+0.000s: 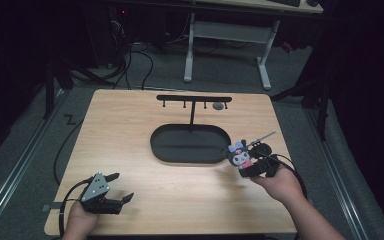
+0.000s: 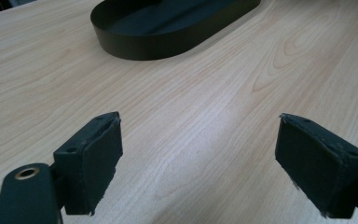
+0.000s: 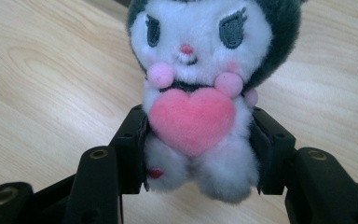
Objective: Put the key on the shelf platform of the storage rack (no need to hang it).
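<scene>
- My right gripper [image 3: 200,154] is clamped on a small plush doll with a white face, dark grey hood and pink felt heart [image 3: 200,93], both pads pressed into its lower body, just off the right end of the tray near the table's right edge.
- The plush doll [image 1: 241,156] looks light and soft. The stuffing gives under the pads, so I judge it could squirm loose if I take it by an ear or the head. The torso, below the heart, is the firmest place to hold.
- A thin metal chain or rod [image 1: 263,136] sticks up from its head, probably a keyring loop, though the high view is too coarse to be sure.
- My left gripper [image 1: 114,188] rests near the front left corner of the pale wooden table [image 1: 130,130], jaws wide apart with nothing between them.
- A black oval metal tray [image 1: 190,144] sits mid-table, with a black T-shaped hook stand [image 1: 194,99] rising from it. The crossbar and its small hooks are what I'd have to steer around.
</scene>
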`<state>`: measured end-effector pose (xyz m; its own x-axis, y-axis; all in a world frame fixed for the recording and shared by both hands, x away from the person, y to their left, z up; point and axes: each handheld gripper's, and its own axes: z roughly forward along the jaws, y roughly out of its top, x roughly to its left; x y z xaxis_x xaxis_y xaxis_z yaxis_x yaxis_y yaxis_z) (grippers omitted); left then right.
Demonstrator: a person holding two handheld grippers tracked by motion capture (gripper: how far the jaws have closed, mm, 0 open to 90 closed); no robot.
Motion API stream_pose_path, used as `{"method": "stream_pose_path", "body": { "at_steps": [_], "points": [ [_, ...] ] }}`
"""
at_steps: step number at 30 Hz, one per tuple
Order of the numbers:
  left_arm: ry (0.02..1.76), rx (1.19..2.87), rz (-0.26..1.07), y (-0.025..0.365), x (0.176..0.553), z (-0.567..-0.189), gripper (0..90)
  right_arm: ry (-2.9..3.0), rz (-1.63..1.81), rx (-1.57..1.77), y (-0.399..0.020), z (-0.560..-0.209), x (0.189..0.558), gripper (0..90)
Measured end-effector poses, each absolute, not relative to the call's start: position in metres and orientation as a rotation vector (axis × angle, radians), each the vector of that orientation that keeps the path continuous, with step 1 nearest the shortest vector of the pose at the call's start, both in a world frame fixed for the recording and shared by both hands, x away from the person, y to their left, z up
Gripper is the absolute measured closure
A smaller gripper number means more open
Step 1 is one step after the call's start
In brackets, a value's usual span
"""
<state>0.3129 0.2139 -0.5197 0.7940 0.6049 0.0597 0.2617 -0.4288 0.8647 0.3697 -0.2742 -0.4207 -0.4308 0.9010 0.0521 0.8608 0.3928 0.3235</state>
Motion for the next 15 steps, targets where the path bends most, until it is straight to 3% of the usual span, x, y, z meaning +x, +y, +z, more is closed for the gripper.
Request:
{"method": "stream_pose_path", "body": {
  "at_steps": [15],
  "points": [
    [0.632,2.025,0.439,0.216,0.311,-0.521,15.3,2.536,0.525,1.524,-0.245,-0.417,0.397,47.7]
  ]
}}
